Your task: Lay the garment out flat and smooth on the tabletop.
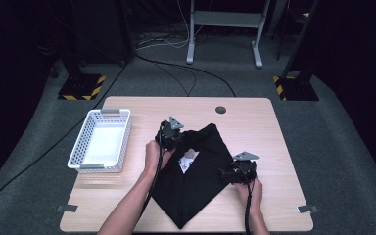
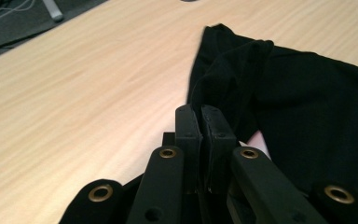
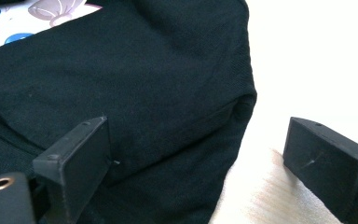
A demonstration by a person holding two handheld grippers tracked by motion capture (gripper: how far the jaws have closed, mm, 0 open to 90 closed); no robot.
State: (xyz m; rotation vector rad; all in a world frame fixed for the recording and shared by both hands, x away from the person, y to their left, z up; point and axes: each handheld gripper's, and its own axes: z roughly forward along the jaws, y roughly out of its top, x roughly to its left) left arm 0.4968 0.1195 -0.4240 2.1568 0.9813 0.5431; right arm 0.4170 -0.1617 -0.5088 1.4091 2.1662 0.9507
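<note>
One black garment [image 1: 198, 171] lies on the one wooden tabletop [image 1: 142, 105], with one printed patch [image 1: 188, 159] showing on it. One white basket [image 1: 100, 141] stands beside it. Two claws are at the garment: the left claw [image 1: 169, 131] and the right claw [image 1: 237, 171]. Two forearms reach in.

A pale wooden worktop [image 1: 127, 205] is carrying a white basket [image 1: 101, 140] at its left side and a black garment [image 1: 200, 171] lying folded, seemingly with a printed patch showing, near its middle.
</note>
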